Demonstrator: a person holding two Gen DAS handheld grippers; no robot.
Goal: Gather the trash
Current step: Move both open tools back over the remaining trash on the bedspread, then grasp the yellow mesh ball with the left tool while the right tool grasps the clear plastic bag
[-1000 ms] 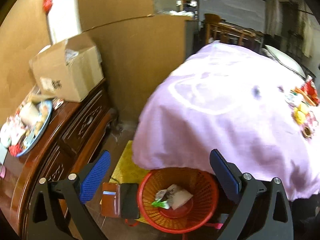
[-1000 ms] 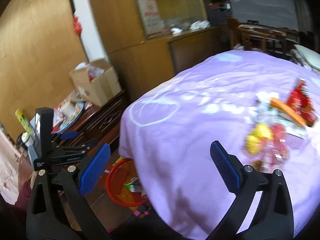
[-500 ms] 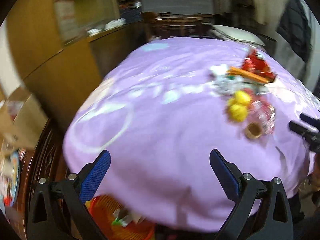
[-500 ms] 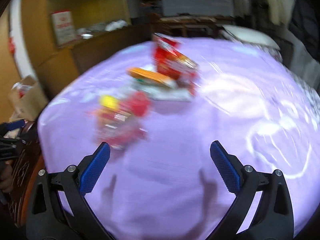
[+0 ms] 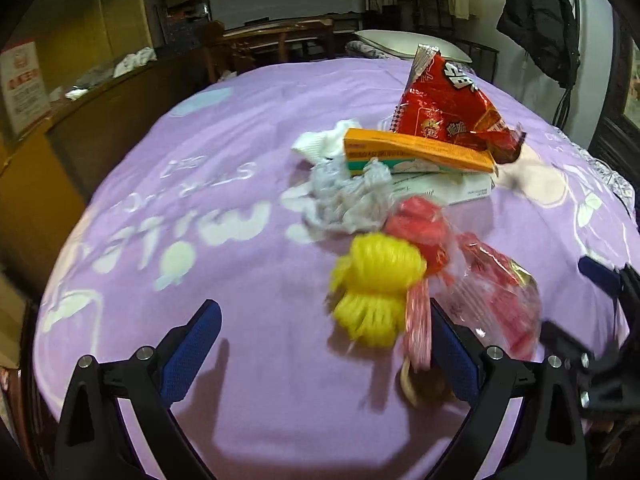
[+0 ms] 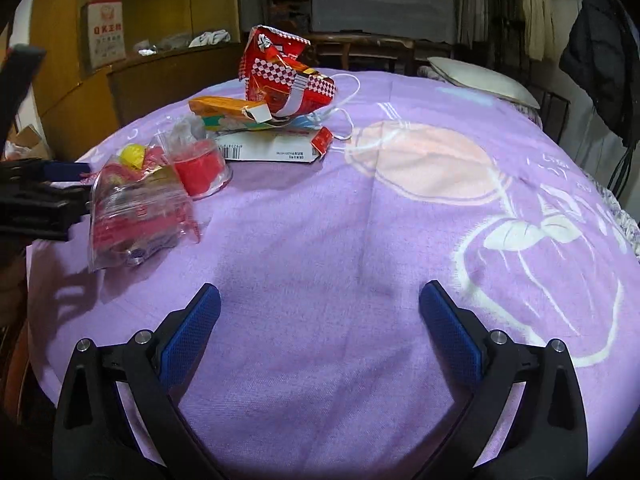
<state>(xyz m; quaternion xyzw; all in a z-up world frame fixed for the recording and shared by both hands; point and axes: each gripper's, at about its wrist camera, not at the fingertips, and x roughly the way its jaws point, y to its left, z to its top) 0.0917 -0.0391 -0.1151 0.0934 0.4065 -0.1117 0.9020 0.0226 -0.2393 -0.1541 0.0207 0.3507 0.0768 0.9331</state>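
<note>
A heap of trash lies on a purple bedspread (image 5: 208,240). In the left wrist view I see a red snack bag (image 5: 448,108), an orange box (image 5: 416,152), crumpled paper (image 5: 348,200), a yellow net wrapper (image 5: 376,284) and a clear bag with red wrappers (image 5: 492,300). My left gripper (image 5: 320,352) is open, just short of the yellow wrapper. In the right wrist view the snack bag (image 6: 284,76), a white flat box (image 6: 268,148) and the clear bag (image 6: 136,216) lie at far left. My right gripper (image 6: 320,328) is open over bare bedspread (image 6: 400,240).
A pillow (image 6: 480,76) lies at the bed's far end. A dark jacket (image 5: 540,20) hangs at the right. Wooden cabinets (image 6: 152,72) stand to the left of the bed. The other gripper shows at the right edge of the left wrist view (image 5: 604,320).
Both grippers swung from the floor and the red basket up over the bed. The trash heap now sits close in front of the left gripper. Both stay open.
</note>
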